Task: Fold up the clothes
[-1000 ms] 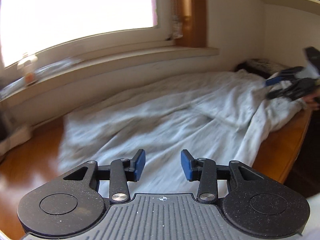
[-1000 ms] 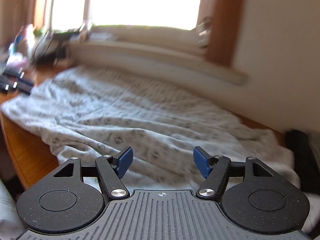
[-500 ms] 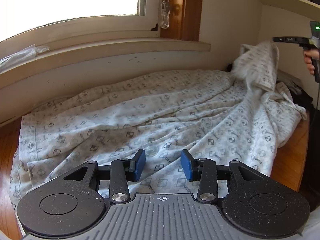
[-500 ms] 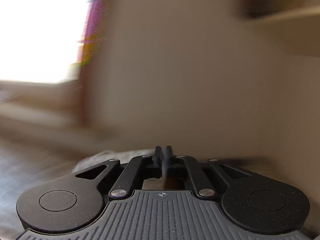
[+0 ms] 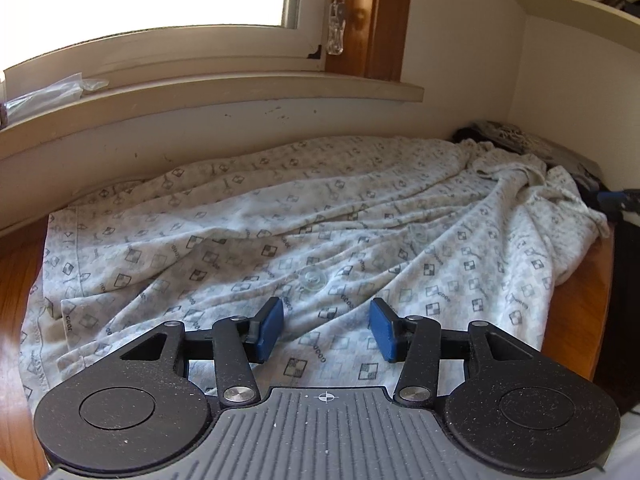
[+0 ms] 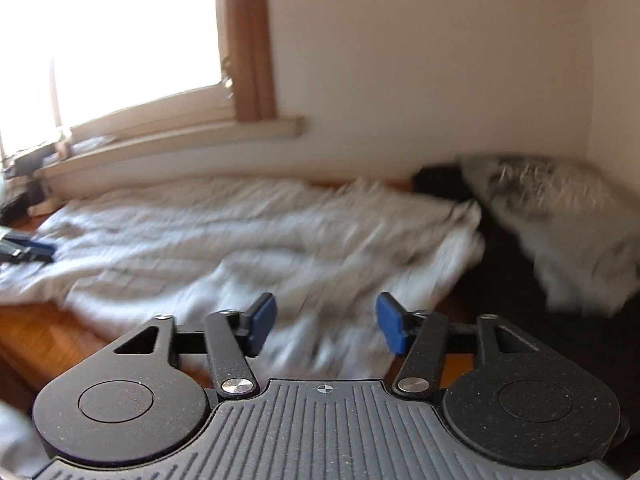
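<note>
Left wrist view is showing the biggest change first: the patterned garment (image 5: pixel 320 220) is lying spread and rumpled across the wooden table (image 5: pixel 576 316) below the windowsill (image 5: pixel 208 98), where half a second ago its far corner was standing lifted in a peak beside the end wall. That corner is now lying crumpled at the end farthest from the windowsill's left end, next to a dark heap of other fabric (image 5: pixel 516 136) — so the cloth is no longer being carried by anything.

Right wrist view, blurred by motion, is showing the right gripper (image 6: pixel 326 322) with its jaws opening and nothing between the blue pads; only the near hem of the garment (image 6: pixel 240 240) is lying under them. A moment earlier those pads were pressed together. It looks as though the corner is being let go, or has slipped, before it crossed toward the windowsill side, so no fold is made yet.

Smaller still: the left gripper (image 5: pixel 326 330) is hovering over the near edge of the cloth, on the side away from the windowsill, its jaws also opening and standing apart on nothing — a clear button (image 5: pixel 312 280) is sitting just ahead of them. Judging by this, both tools are being readied for a fresh pinch on an edge.
</note>
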Action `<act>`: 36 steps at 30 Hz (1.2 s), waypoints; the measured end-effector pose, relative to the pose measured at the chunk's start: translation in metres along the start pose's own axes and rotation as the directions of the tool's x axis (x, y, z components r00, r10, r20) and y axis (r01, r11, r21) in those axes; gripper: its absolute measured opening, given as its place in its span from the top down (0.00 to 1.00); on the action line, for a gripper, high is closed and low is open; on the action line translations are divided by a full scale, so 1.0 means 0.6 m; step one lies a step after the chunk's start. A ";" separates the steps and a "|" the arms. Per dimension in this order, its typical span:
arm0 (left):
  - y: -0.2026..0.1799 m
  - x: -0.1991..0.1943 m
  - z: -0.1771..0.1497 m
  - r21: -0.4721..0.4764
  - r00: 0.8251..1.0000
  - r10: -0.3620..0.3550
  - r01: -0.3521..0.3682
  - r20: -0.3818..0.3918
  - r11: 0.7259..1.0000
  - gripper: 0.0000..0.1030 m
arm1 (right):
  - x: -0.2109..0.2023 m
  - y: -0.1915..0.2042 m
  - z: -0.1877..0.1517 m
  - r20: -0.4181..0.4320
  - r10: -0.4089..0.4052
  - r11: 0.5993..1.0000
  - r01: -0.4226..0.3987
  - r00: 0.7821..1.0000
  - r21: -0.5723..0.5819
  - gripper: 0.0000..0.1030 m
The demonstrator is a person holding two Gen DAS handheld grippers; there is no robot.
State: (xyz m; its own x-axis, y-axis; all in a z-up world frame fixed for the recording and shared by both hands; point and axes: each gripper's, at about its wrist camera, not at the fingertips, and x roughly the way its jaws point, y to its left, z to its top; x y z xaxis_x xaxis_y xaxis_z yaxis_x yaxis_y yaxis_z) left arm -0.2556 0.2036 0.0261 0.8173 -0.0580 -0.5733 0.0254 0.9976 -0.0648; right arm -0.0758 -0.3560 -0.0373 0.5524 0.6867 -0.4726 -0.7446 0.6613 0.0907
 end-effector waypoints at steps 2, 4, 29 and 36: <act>0.001 -0.004 -0.003 0.015 1.000 -0.006 0.006 -0.003 1.000 0.49 | -0.001 0.020 -0.018 -0.015 0.012 1.000 -0.012 1.000 -0.020 0.40; 0.007 -0.009 -0.006 0.025 1.000 -0.018 0.018 -0.006 1.000 0.49 | 0.002 0.028 -0.032 -0.037 0.023 0.999 -0.025 0.999 -0.043 0.39; 0.028 -0.017 -0.010 0.004 1.000 -0.030 0.030 0.009 1.000 0.41 | -0.051 -0.048 0.044 -0.018 -0.001 1.000 0.001 1.000 -0.008 0.88; -0.024 -0.082 -0.020 0.067 0.986 0.161 -0.164 0.048 0.984 0.47 | 0.029 0.083 0.030 -0.051 0.180 0.978 -0.184 0.982 -0.099 0.72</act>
State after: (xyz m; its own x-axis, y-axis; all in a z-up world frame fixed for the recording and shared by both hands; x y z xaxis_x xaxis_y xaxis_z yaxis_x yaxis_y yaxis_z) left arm -0.3032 0.1919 0.0455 0.8375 0.1053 -0.5362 -0.0704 0.9939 0.0853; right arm -0.0963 -0.3056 -0.0251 0.3897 0.7779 -0.4929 -0.8669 0.4905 0.0887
